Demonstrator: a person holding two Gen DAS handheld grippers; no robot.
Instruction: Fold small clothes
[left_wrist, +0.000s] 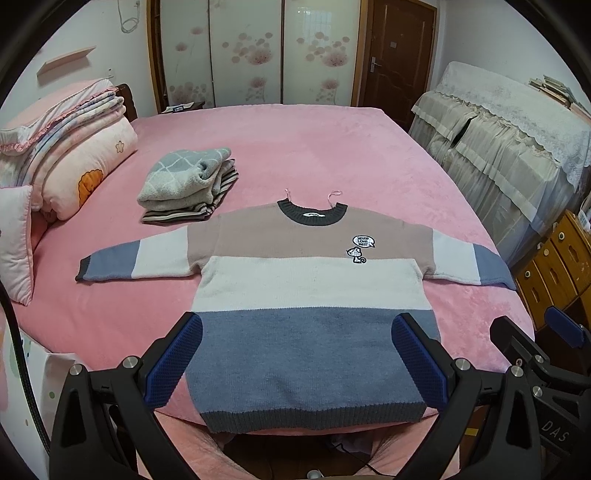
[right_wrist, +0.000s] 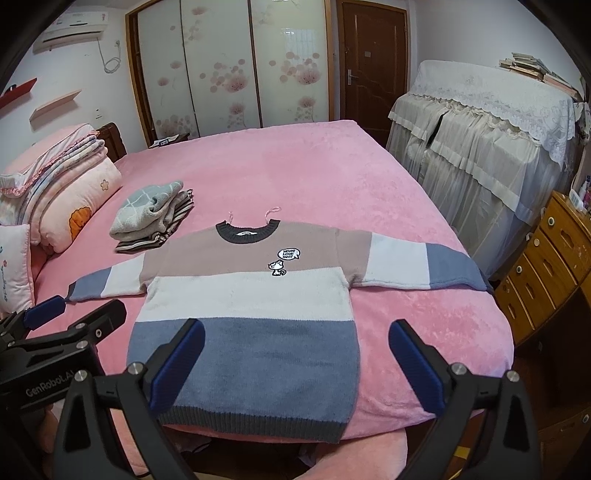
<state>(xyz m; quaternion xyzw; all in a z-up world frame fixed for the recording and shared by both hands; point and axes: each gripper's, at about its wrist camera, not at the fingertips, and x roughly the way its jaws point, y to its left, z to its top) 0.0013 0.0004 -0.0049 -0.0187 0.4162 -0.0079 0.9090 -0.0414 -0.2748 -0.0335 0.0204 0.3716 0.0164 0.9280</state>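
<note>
A striped pink, white and blue knitted sweater (left_wrist: 306, 280) is lying flat and unfolded on the pink bed (left_wrist: 332, 147), a stack of folded clothes (left_wrist: 188, 188) is sitting far left, and the left hand-held gripper (left_wrist: 295, 354) and right hand-held gripper (right_wrist: 295, 358) are hovering with fingers apart, holding nothing.

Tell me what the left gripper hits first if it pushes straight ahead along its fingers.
Most likely the striped sweater: the open left gripper points down at its blue lower band, spread flat on the pink bed. Depth is uncertain.

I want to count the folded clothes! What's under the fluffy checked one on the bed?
Under the checked garment lies a striped piece, folded, only its edges showing. Whether more is hidden between them cannot be seen. The pile rests on the pink bed.
</note>
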